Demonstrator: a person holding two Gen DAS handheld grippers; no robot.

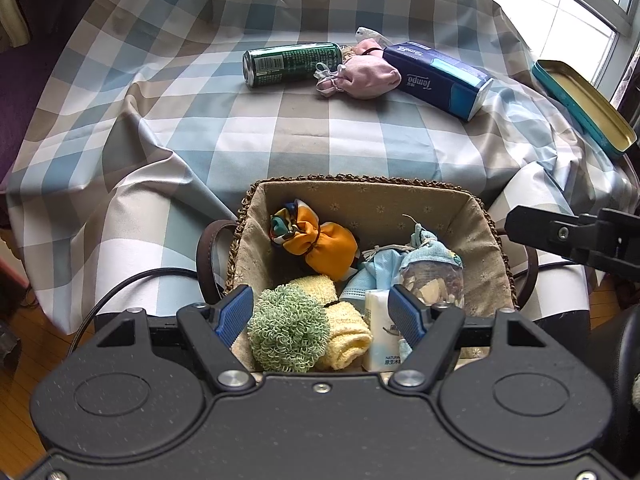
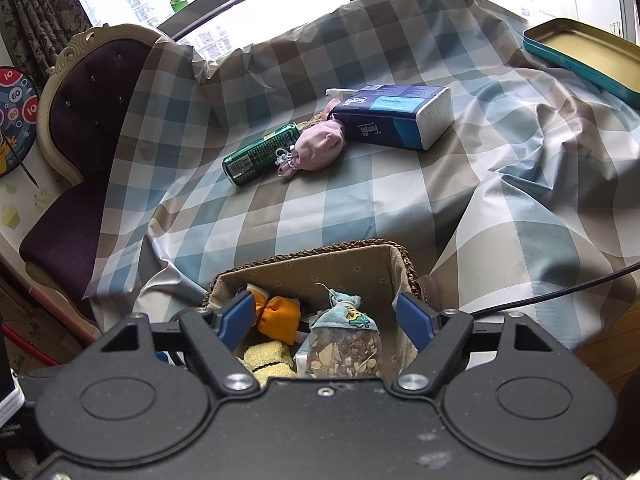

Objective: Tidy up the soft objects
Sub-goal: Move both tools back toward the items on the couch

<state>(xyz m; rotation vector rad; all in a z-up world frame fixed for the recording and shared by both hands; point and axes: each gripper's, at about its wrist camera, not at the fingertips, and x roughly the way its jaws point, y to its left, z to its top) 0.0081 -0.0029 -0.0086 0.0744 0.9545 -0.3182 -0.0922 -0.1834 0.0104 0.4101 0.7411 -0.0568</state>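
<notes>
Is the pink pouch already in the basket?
No, the pink pouch lies on the checked cloth between the can and the tissue pack.

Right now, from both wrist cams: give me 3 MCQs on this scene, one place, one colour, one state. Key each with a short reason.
1. Where does the pink pouch lie?
A. Inside the basket
B. On the checked cloth between the can and the tissue pack
C. In the tin lid

2. What colour is the can?
A. Red
B. Green
C. Silver with a yellow label

3. How does the right gripper stand?
A. Shut on the orange pouch
B. Shut on the basket rim
C. Open, with nothing pressed between its pads

Key:
1 B: the pink pouch rests on the checked cloth, with the can to one side and the tissue pack to the other, outside the basket.
2 B: the can's body is dark green in both views.
3 C: its blue pads stand apart above the basket and touch nothing.
</notes>
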